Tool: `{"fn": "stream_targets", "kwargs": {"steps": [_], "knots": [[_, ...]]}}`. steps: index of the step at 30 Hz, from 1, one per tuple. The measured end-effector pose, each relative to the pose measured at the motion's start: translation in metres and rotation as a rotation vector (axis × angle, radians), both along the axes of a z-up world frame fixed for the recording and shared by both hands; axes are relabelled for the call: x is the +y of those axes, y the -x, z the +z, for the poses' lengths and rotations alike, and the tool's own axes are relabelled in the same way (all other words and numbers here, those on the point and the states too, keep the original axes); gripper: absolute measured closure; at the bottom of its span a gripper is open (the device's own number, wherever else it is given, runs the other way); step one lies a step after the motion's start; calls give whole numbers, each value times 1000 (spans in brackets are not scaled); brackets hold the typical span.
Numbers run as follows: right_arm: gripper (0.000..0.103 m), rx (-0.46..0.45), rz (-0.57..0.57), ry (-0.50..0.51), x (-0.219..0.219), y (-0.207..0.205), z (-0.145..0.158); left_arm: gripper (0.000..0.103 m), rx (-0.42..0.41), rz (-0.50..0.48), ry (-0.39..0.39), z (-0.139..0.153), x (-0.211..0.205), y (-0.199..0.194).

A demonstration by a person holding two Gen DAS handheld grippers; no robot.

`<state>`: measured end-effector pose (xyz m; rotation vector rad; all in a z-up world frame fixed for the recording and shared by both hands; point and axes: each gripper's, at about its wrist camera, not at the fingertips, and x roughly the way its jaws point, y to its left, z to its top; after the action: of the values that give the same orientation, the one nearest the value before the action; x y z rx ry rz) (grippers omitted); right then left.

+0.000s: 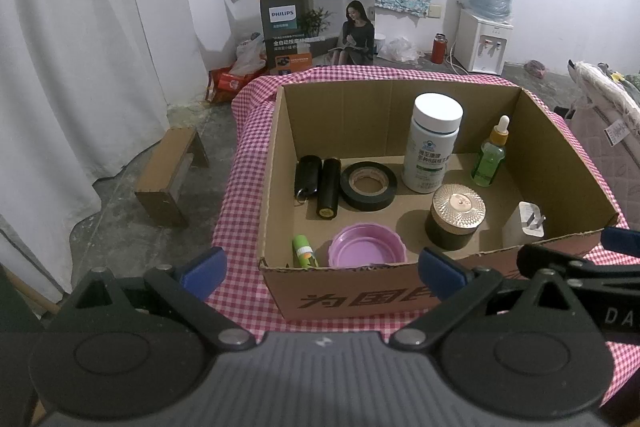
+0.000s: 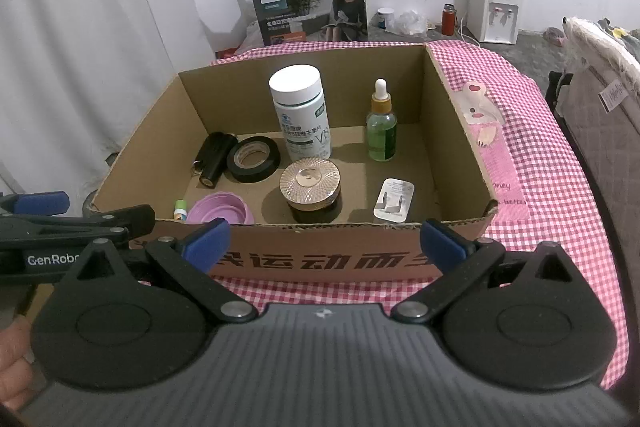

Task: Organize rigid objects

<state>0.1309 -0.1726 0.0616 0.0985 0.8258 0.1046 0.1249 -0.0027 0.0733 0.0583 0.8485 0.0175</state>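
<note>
Both claws held back at the near edge of the cardboard box [image 1: 400,115], each spread wide and gripping nothing: left claw [image 1: 320,271] in front of the near wall's left part, right claw [image 2: 325,237] before its right part. Everything rigid seemingly gathered inside already: white supplement bottle [image 2: 300,111] and green dropper bottle [image 2: 382,131] upright toward the back, black tape roll [image 2: 253,159] flat beside two black cylinders [image 1: 318,185] on the left, gold-lidded jar [image 2: 314,191] upright in the middle, pink lid [image 1: 366,245] and small green tube [image 1: 303,251] by the near wall, white plug adapter [image 2: 394,201] at the near right corner. Nothing loose visible on the checked cloth [image 2: 560,163] covering the surface around the box. Judged close to finished, perhaps complete; at most some tidying within the box left.
</note>
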Motion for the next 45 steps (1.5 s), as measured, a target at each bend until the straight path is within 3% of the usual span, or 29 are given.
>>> {"fn": "stream_targets", "kwargs": {"steps": [45], "knots": [[1,9,-13,-12,-1,1,-2,1,1,1,-8,2,-1,0]]}}
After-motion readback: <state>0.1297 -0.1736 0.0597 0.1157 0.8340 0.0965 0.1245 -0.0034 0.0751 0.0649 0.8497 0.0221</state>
